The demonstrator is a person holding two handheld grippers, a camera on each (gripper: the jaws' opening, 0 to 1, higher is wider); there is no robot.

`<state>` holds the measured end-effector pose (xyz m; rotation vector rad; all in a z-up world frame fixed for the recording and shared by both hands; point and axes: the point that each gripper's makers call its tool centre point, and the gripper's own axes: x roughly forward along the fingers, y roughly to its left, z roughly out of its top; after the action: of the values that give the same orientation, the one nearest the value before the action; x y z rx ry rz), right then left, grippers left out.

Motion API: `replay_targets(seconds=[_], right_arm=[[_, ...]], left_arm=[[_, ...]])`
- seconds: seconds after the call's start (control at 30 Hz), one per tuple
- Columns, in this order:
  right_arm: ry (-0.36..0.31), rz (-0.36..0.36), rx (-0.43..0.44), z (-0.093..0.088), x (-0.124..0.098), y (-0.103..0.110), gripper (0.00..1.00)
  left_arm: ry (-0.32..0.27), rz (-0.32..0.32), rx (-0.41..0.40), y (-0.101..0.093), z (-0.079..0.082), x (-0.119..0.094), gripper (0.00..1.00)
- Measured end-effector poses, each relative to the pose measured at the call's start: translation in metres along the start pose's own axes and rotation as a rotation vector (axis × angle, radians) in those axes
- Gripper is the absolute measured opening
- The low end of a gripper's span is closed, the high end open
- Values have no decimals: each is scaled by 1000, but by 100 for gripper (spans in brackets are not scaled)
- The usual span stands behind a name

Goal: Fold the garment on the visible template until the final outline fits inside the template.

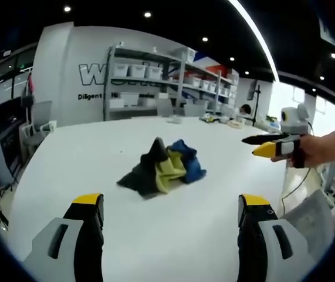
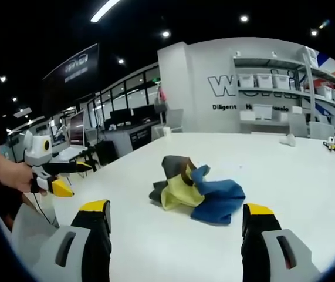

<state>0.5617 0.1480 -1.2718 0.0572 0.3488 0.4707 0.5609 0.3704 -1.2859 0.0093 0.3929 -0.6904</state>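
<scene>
A crumpled garment [image 1: 161, 167] in black, yellow and blue lies bunched in a heap on the white table [image 1: 97, 158]. My left gripper [image 1: 171, 205] is open, its yellow-tipped jaws wide apart on the near side of the heap, not touching it. At the right of that view a hand holds my right gripper [image 1: 268, 145] above the table's edge. From the right gripper view, the garment [image 2: 196, 188] lies just beyond my open right gripper [image 2: 177, 210]. The left gripper [image 2: 67, 176] hovers at the left, held in a hand.
Metal shelves [image 1: 155, 73] with white bins stand behind the table. Small items [image 1: 220, 119] sit at the table's far edge. Office chairs [image 1: 38, 123] stand to the left, desks with monitors [image 2: 114, 120] further off. The table's near right edge [image 1: 284, 194] drops away.
</scene>
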Motion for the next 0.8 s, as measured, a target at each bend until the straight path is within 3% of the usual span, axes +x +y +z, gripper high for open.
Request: replay_targets(seconds=[0.8], right_arm=[[16,12,-4,-5,6,2,88]], left_arm=[[0,2,-9,5,-3,2,95]])
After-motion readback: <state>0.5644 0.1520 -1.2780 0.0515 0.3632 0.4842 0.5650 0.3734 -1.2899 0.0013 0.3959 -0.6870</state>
